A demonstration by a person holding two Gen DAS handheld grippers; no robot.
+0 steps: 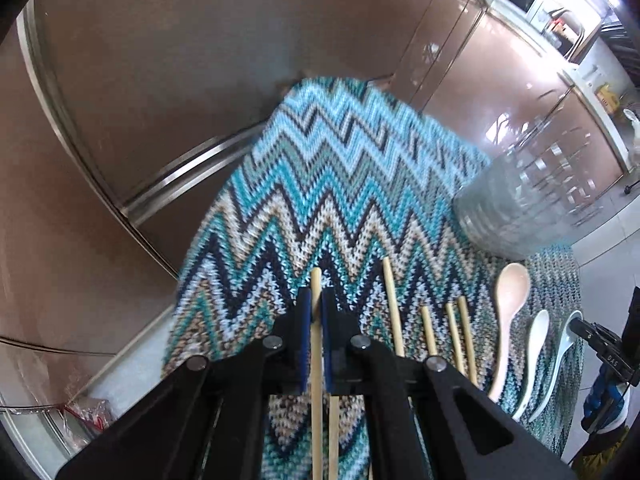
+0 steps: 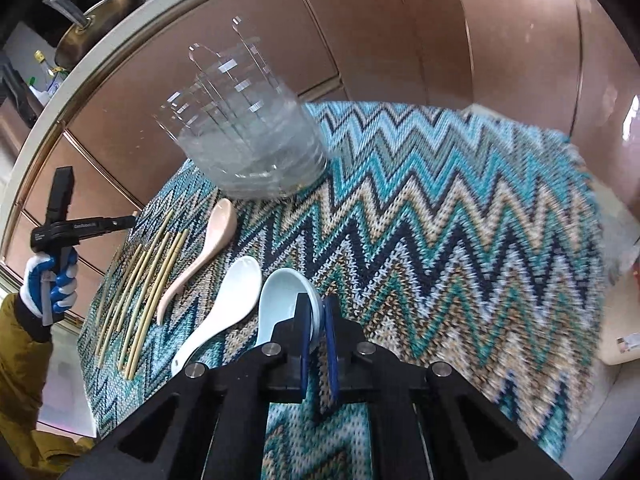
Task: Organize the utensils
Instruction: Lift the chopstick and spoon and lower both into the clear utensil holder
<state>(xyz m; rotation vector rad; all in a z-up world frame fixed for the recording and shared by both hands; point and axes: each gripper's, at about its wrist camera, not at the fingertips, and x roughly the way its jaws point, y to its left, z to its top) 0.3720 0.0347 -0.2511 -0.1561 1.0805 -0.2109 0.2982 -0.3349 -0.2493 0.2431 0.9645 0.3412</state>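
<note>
Left hand-held gripper (image 1: 316, 308): the blue-padded jaws are clamped together on one wooden chopstick (image 1: 316, 280). The tip of this chopstick projects just beyond the fingertips; the shaft runs back between the jaws toward the camera. In the right wrist view, a gloved hand (image 2: 50, 284) in blue and white, with a mustard-coloured sleeve (image 2: 20, 360) behind it, holds this gripper at the left edge of the mat.

Remaining chopsticks (image 2: 148, 280): these lie loose and roughly parallel on the left portion of the zigzag-patterned mat (image 2: 440, 208), which covers the surface.

Spoons: three lie in a row to the right of the chopsticks. In order, these are a pink spoon (image 2: 208, 240), a white spoon (image 2: 224, 300) and a pale blue spoon (image 2: 280, 296). The bowls of all three point away from the camera.

Clear holder (image 2: 248, 136): a transparent, ribbed container stands upright on the mat, beyond the bowl of the pink spoon and near it. Upright clear dividers rise inside it.

Right hand-held gripper (image 2: 316, 320): the jaws are closed on the right rim of the pale blue spoon's bowl, with one blue pad inside the bowl and the other outside it.

Background: brown cabinet fronts (image 1: 160, 60) stand beyond the far edge of the mat.
</note>
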